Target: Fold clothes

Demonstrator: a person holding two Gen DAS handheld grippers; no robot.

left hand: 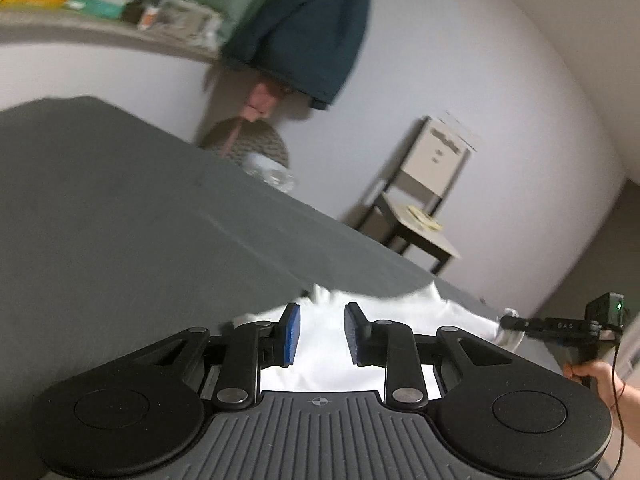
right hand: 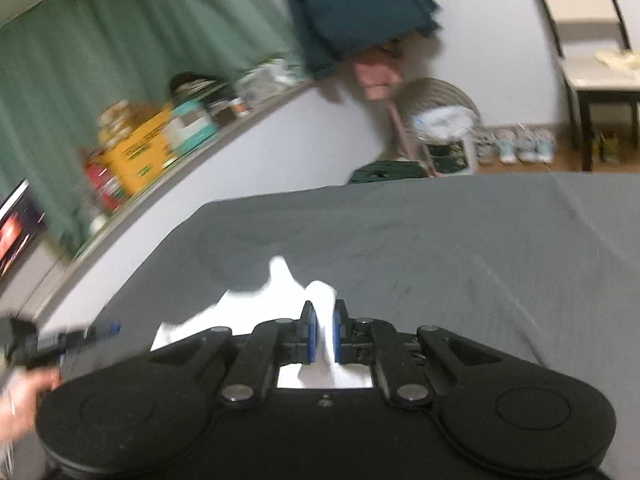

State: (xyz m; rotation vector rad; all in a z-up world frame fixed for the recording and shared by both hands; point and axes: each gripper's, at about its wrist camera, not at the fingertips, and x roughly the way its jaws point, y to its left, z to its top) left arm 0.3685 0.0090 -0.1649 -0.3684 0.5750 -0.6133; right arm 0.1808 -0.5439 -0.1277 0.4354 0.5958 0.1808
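Note:
A white garment (left hand: 324,352) lies crumpled on the grey bed sheet (left hand: 120,208). My left gripper (left hand: 322,334) hovers over it, open, its blue pads (left hand: 293,334) apart with white cloth showing between and below them. In the right wrist view my right gripper (right hand: 323,330) is shut on a raised fold of the white garment (right hand: 280,292), which bunches up between its blue pads (right hand: 308,332). The right gripper (left hand: 508,322) also shows at the far right of the left wrist view, pinching the garment's edge. The left gripper (right hand: 110,328) appears at the left edge of the right wrist view.
The grey sheet (right hand: 460,240) covers the bed. Beyond it stand a chair (left hand: 424,200), a round fan (left hand: 248,146), hanging dark blue clothing (left hand: 304,36) and a shelf of boxes (right hand: 140,148). Shoes (right hand: 516,144) line the floor. A hand (left hand: 592,376) grips the right handle.

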